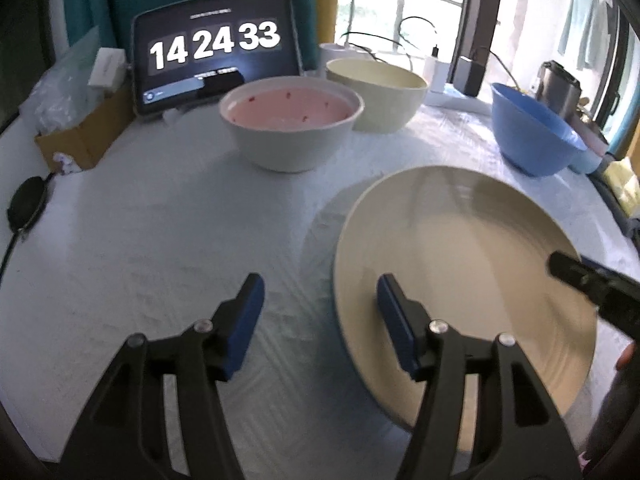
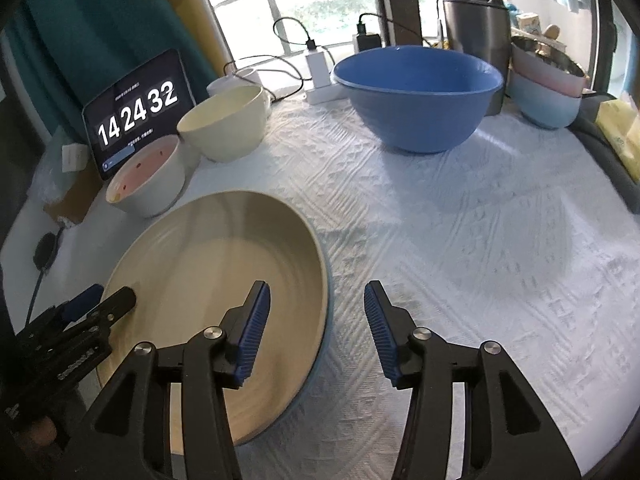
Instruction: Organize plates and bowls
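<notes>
A large cream plate (image 1: 472, 280) lies on the white tablecloth; it also shows in the right wrist view (image 2: 208, 288). My left gripper (image 1: 320, 304) is open, its jaws straddling the plate's left rim. My right gripper (image 2: 316, 320) is open, its jaws straddling the plate's right rim. Behind stand a white bowl with a pink inside (image 1: 292, 128), a cream bowl (image 1: 380, 96) and a big blue bowl (image 1: 532, 132). In the right wrist view the same bowls show: pink (image 2: 148, 180), cream (image 2: 224, 124), blue (image 2: 416, 96).
A tablet showing a clock (image 1: 216, 52) stands at the back left beside a cardboard box (image 1: 80, 136). Stacked pale blue and pink bowls (image 2: 548, 96), a dark jug (image 2: 476, 28), chargers and cables (image 2: 320, 68) line the back edge. A black puck with cable (image 1: 26, 204) lies left.
</notes>
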Tool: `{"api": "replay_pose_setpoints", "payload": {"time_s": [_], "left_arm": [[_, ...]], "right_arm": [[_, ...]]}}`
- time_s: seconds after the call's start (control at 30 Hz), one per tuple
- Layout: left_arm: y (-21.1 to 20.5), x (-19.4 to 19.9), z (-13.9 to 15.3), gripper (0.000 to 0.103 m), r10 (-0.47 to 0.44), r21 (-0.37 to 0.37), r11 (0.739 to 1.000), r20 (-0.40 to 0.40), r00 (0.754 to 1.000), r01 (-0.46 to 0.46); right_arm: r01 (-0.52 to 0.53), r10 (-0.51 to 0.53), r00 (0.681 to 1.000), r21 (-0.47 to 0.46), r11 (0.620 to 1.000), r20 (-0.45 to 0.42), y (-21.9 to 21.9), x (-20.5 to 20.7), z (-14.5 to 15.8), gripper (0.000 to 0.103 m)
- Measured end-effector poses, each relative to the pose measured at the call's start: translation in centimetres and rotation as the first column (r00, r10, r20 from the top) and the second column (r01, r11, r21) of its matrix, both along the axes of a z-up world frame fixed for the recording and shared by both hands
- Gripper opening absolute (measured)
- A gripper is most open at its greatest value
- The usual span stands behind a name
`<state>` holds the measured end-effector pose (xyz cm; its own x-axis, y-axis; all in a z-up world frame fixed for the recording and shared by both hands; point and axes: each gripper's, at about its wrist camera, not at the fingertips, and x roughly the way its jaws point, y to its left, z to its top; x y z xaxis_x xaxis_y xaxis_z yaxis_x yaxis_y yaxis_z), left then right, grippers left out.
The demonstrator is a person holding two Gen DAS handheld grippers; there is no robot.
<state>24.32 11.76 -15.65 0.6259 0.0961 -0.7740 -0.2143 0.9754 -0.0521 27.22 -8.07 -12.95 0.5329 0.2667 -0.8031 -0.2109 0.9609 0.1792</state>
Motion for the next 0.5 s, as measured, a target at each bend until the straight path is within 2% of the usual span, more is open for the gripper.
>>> {"api": "replay_pose_setpoints", "payload": {"time_s": [0.17, 0.23, 0.3, 0.4, 0.5], "left_arm": [[-0.5, 0.5, -0.3, 0.060, -0.025, -0.022, 0.999, 0.009, 1.000, 0.025], [-0.8, 0.6, -0.4, 0.060, -0.050, -0.052, 0.997, 0.010, 0.999, 0.051], [-1.4, 0.8, -0.5, 0.061, -0.107, -0.116, 0.987, 0.014, 0.994, 0.108], [-2.1, 0.9, -0.5, 0.061, -0.083, -0.099, 0.992, 0.020, 0.996, 0.084], [-2.1, 1.0, -0.3, 0.060, -0.076, -0.101, 0.992, 0.011, 0.997, 0.077]], "right_arm": [[0.002, -0.001, 1.000, 0.021, 1.000, -0.023, 0.1, 0.2, -1.1, 0.052], [0.000, 0.001, 1.000, 0.047, 0.999, -0.028, 0.0, 0.3, -1.3, 0.052], [-0.002, 0.006, 0.999, 0.084, 0.996, -0.039, -0.2, 0.4, -1.5, 0.052], [-0.015, 0.027, 0.997, 0.151, 0.988, -0.074, -0.2, 0.5, -1.9, 0.052], [-0.012, 0.024, 0.997, 0.158, 0.987, -0.076, -0.1, 0.3, -1.9, 0.052]]}}
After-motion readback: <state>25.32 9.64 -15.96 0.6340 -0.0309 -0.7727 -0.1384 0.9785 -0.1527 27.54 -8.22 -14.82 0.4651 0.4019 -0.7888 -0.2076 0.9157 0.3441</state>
